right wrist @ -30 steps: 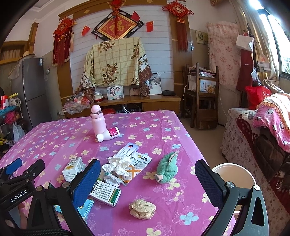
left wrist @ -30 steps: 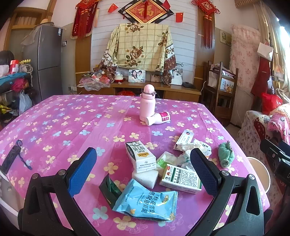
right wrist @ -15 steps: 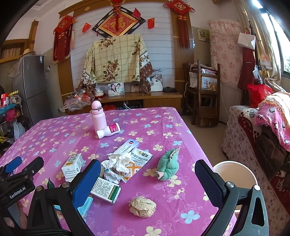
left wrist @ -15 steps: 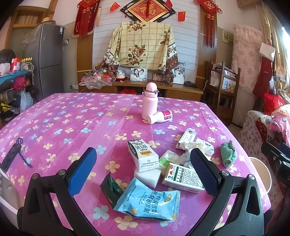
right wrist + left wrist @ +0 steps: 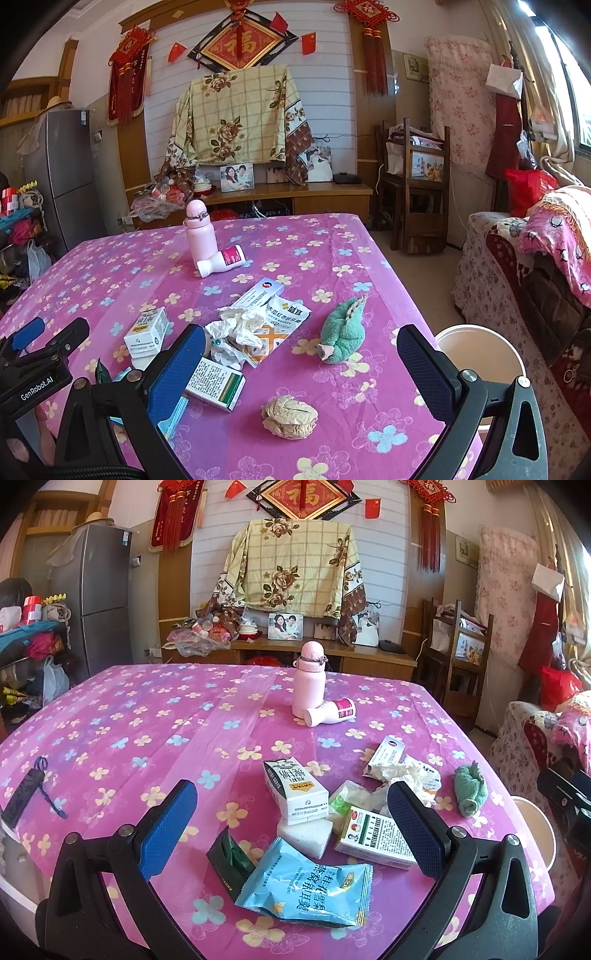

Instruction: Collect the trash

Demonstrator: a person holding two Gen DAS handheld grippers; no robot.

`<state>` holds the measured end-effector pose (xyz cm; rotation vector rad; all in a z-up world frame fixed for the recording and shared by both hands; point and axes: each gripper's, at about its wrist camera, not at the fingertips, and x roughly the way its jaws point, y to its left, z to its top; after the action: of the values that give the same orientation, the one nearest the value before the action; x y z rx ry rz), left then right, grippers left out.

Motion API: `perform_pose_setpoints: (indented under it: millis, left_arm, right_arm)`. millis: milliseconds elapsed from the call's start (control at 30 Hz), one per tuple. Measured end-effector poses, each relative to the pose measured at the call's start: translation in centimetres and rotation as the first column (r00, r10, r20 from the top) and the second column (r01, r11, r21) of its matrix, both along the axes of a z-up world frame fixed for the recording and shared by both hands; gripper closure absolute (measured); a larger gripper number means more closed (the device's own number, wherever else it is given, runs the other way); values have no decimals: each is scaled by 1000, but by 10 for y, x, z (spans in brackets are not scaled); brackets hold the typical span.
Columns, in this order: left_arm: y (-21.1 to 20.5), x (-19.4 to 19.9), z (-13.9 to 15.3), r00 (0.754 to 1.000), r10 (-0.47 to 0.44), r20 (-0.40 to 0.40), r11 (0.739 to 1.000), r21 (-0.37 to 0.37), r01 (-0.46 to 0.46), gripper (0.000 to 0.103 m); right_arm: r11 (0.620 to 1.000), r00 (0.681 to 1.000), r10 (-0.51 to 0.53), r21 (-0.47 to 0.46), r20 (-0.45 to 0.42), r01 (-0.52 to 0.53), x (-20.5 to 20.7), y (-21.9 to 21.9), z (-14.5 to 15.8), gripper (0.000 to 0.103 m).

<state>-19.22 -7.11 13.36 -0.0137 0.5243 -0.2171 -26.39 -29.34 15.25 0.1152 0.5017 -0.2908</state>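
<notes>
Pink flowered cloth covers the desk (image 5: 110, 716), which sits lower in both views than a second ago. Both the left gripper (image 5: 291, 819) and right gripper (image 5: 301, 354) keep their jaws wide apart, holding nothing. Blue snack bag (image 5: 310, 886) lies bottom centre, crumpled paper ball (image 5: 290, 416) lower centre, neither shifted.
</notes>
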Motion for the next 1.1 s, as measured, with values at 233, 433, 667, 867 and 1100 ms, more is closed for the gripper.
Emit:
perform_pose_setpoints:
  millis: [233,433,667,867,1100]
  left_arm:
    - [0,2,-2,1000,2,-14,1000,10,-2,0]
    - [0,4,-5,1000,4,-30,1000,24,-3,0]
    - [8,8,-6,999,-1,-47,998,64,4,0]
    - [17,12,-12,992,-61,-109,995,70,69,0]
    - [40,14,-43,954,-130,-269,990,22,141,0]
  right_arm:
    - [1000,1000,6,-3,-13,-6,1,-2,-2,0]
    - [1000,1000,14,6,-21,-14,3,-4,-4,0]
    - [999,998,35,10,-47,-34,5,-6,-10,0]
    - [998,993,55,35,-100,-52,8,-16,-21,0]
    - [989,968,127,108,-218,-106,9,-34,-62,0]
